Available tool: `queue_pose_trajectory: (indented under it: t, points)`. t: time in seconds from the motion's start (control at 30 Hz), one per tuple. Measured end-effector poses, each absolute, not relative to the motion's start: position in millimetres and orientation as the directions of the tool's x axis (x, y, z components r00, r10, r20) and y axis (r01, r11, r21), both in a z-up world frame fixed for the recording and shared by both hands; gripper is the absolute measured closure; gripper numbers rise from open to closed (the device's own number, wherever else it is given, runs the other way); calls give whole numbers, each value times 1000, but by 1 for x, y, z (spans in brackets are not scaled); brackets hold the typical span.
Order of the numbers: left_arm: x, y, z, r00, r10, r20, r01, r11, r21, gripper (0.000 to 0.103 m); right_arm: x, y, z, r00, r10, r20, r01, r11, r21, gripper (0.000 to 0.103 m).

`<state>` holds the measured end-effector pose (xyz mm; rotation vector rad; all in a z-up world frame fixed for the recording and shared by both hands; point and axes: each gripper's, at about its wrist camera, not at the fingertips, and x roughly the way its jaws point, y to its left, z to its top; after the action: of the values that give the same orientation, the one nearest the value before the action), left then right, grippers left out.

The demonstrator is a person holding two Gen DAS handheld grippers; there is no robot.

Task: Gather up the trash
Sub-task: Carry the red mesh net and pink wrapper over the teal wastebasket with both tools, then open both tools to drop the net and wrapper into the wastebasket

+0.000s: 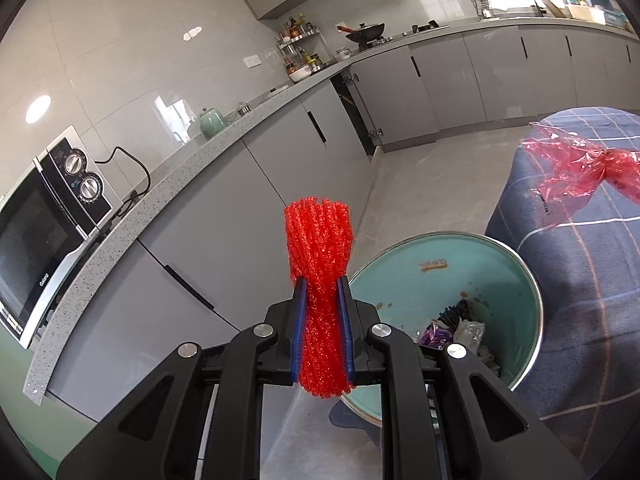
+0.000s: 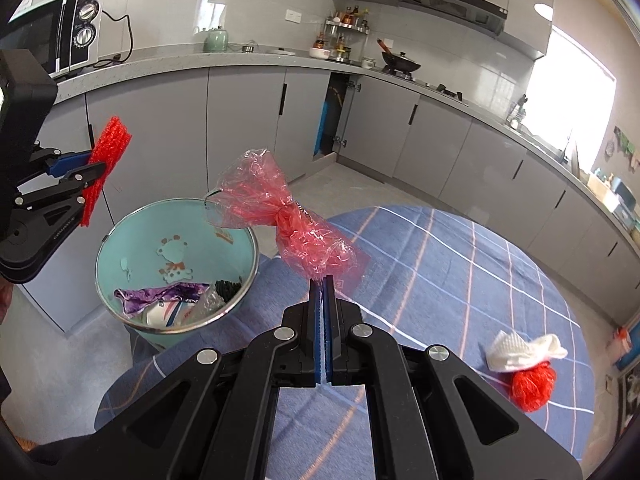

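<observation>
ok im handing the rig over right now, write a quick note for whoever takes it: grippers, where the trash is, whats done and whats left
Left gripper: shut on a red foam net sleeve, held up beside the round teal trash bin.
Right gripper: shut on a crumpled red clear plastic wrapper, held over the blue checked tablecloth near the bin.
Done: the bin already holds some trash, including a purple wrapper.
Left: drop both held pieces in the bin, then collect the white foam net and the red mesh ball lying together on the tablecloth.
</observation>
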<state>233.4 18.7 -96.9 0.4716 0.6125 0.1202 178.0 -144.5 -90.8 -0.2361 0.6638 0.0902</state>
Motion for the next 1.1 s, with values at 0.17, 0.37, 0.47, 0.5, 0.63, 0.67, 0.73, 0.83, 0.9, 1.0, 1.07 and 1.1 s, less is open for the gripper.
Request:
queue_pose_trajectory:
  t: [0.17,0.37,0.47,0.5,0.63,0.67,0.73,0.83,0.9,1.0,1.07,1.1]
  points:
    - [242,23,-101,807,249,-535,25,891,453,88,190,-130,-94,782,5,-623,-168,965,-202,101]
    - [251,31,-103,799,249,-548,18,900,435,88,203,-115,-101,773,12,-635,-190,958,-213,101]
    - [254,34,-104,795,246,-555,19,904,427,88,208,-108,-104,767,17,-641,-201,956,-215,101]
    - [255,35,-105,794,246,-556,18,905,426,88,210,-106,-106,765,20,-644,-205,955,-214,101]
    - [258,38,-106,791,236,-565,19,913,408,87,217,-99,-110,758,35,-652,-226,951,-212,101]
    - [258,39,-106,791,233,-566,21,914,405,84,219,-97,-112,754,43,-656,-237,949,-210,100]
    - [258,40,-107,790,233,-568,18,916,401,79,223,-94,-114,755,51,-654,-242,948,-205,92]
    - [258,41,-108,793,239,-560,6,916,400,49,227,-94,-118,749,71,-659,-253,950,-184,56]
    - [257,43,-105,797,239,-554,-2,920,393,42,227,-96,-119,749,67,-660,-246,952,-182,56]
    - [256,41,-104,802,234,-549,1,919,393,35,227,-103,-120,745,65,-664,-230,959,-164,49]
    - [255,39,-104,804,232,-548,2,919,394,27,226,-107,-120,744,65,-665,-223,962,-155,49]
    - [254,37,-104,805,229,-547,6,919,394,26,225,-108,-119,745,65,-664,-221,963,-154,48]
